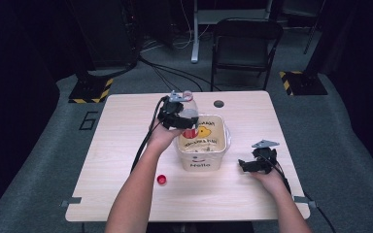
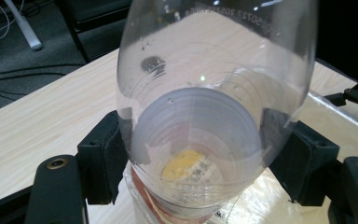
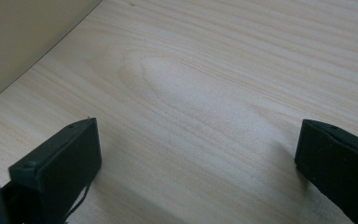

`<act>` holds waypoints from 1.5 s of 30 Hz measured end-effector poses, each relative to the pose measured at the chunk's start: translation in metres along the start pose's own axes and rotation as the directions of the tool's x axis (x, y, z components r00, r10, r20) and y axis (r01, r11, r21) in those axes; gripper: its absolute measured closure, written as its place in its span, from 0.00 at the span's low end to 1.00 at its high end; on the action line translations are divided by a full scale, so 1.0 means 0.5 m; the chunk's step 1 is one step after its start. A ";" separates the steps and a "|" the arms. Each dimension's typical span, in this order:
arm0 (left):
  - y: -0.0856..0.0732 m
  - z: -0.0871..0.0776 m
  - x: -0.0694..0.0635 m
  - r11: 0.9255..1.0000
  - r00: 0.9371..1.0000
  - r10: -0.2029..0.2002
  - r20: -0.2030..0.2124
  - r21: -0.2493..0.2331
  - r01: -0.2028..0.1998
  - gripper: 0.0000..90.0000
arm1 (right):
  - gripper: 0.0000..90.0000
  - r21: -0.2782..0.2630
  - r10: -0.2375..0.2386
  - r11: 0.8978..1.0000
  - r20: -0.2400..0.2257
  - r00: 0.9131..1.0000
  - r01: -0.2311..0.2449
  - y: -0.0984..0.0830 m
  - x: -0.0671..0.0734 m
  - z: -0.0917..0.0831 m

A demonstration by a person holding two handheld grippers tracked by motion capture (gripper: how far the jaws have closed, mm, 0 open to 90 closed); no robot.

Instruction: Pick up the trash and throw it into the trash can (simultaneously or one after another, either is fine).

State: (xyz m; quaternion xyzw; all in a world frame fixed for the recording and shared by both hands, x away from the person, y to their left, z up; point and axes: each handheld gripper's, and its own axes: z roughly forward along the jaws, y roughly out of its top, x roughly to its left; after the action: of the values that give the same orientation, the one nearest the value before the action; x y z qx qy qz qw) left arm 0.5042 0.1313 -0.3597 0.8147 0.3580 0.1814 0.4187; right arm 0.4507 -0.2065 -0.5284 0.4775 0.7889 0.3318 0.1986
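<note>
Over the bin (image 1: 222, 127), left gripper (image 1: 178, 118) jaws clamp the clear bottle (image 2: 214, 93); keep it centred before letting go. Right gripper (image 1: 256, 162) jaws wide, empty.

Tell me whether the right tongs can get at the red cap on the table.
Probably yes: the right tongs are open and empty, and bare table lies between them and the red cap; the bin sits farther back.
</note>
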 end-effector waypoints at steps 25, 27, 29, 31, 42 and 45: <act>-0.034 0.033 -0.005 0.996 1.000 0.013 -0.008 0.083 -0.012 0.28 | 0.00 0.001 -0.002 1.000 -0.002 1.000 0.002 0.000 0.000 0.000; -0.035 0.031 -0.004 0.997 1.000 -0.006 0.004 0.072 0.006 0.27 | 0.00 0.001 -0.001 1.000 -0.002 1.000 0.001 0.000 0.000 0.000; -0.034 0.029 -0.003 0.998 1.000 -0.015 0.010 0.063 0.014 0.27 | 0.00 0.001 -0.001 1.000 -0.002 1.000 0.001 0.000 0.000 0.000; -0.034 0.027 -0.003 0.998 1.000 -0.011 0.009 0.061 0.011 0.27 | 0.00 0.002 -0.003 1.000 0.000 1.000 0.003 0.000 0.000 0.000; -0.038 0.009 -0.005 0.999 1.000 -0.009 0.002 0.049 0.009 0.28 | 0.00 0.001 -0.004 1.000 -0.002 1.000 0.004 0.000 0.000 0.000; -0.036 -0.002 -0.001 0.999 1.000 -0.006 0.003 0.042 0.006 0.28 | 0.00 0.000 -0.006 1.000 -0.001 1.000 0.006 0.000 -0.001 0.000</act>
State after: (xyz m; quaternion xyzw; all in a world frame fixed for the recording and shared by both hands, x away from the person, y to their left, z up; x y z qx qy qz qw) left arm 0.4956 0.1387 -0.3736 0.8225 0.3635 0.1713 0.4025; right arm 0.4509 -0.2067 -0.5284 0.4751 0.7904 0.3314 0.1993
